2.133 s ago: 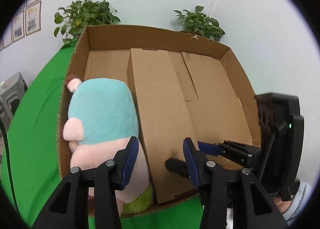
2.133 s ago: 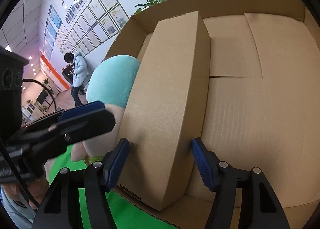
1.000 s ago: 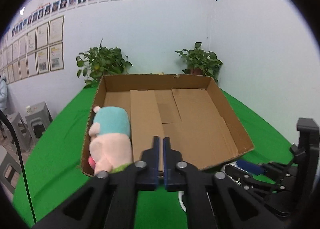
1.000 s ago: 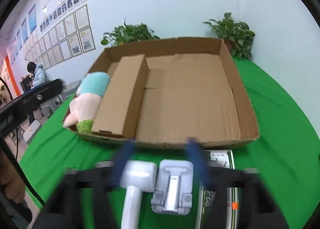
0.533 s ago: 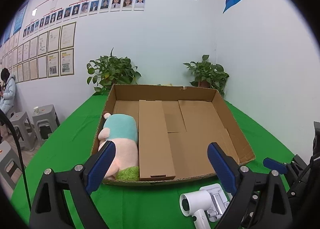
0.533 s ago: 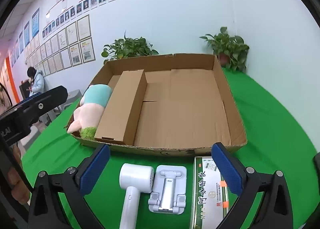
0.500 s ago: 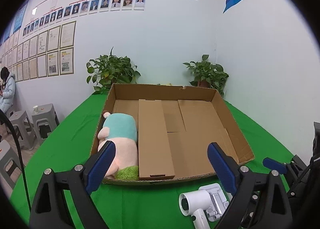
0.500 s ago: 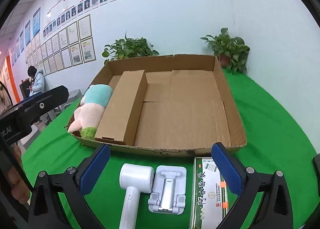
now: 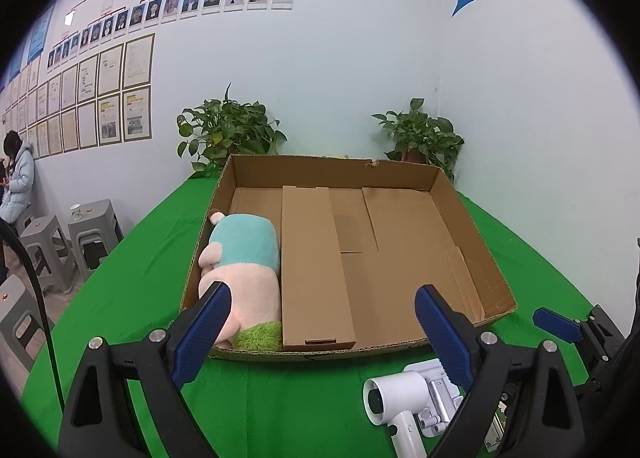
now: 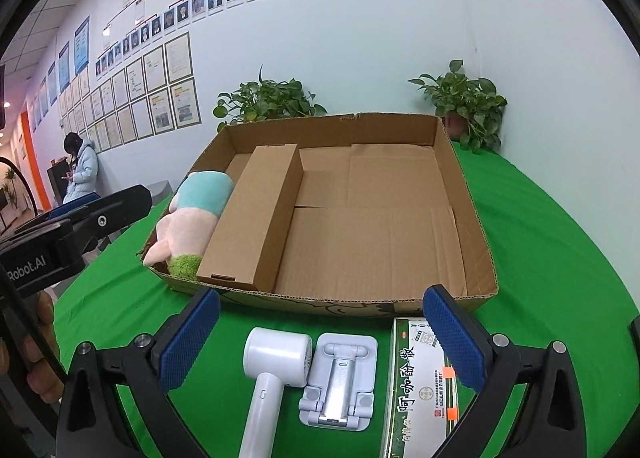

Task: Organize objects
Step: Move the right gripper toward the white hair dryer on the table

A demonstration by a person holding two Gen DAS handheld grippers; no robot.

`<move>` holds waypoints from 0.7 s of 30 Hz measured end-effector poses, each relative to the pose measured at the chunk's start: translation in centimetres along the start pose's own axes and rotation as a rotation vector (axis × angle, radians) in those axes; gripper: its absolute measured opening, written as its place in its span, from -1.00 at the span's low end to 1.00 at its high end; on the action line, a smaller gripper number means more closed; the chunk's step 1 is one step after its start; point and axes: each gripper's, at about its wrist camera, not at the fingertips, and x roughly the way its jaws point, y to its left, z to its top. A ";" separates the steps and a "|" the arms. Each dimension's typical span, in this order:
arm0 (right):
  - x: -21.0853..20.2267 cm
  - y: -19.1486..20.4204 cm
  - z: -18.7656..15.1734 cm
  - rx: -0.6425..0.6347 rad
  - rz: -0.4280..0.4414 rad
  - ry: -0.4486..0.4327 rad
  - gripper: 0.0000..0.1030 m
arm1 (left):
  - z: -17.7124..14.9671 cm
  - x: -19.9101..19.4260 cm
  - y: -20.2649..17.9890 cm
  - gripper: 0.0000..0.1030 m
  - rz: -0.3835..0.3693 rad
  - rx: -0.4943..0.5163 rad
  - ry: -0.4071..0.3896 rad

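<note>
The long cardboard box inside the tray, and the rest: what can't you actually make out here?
- Long cardboard box: contents hidden, it is closed, both views.
- Plush toy: face hidden, left view; its near end sits behind the left gripper.
- Green packet: cut off by the bottom edge and the right gripper, right view.
- Wall photos: too small.

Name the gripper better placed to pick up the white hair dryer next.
Probably right. The right gripper is open directly above the hair dryer; the left gripper sees it off to its right.
</note>
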 end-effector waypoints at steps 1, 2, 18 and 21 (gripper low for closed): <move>0.0 0.0 -0.1 -0.003 0.001 0.001 0.99 | -0.1 0.1 0.0 0.82 0.000 -0.005 0.002; 0.1 -0.1 -0.1 -0.007 0.003 0.002 0.99 | -0.1 0.1 -0.1 0.82 0.000 -0.008 0.005; 0.9 -0.1 -1.2 0.030 0.032 0.023 0.99 | -0.4 1.6 0.2 0.82 -0.018 -0.014 0.039; 1.3 0.1 -1.7 0.035 0.053 0.042 0.99 | -0.6 2.1 0.5 0.82 -0.028 -0.014 0.051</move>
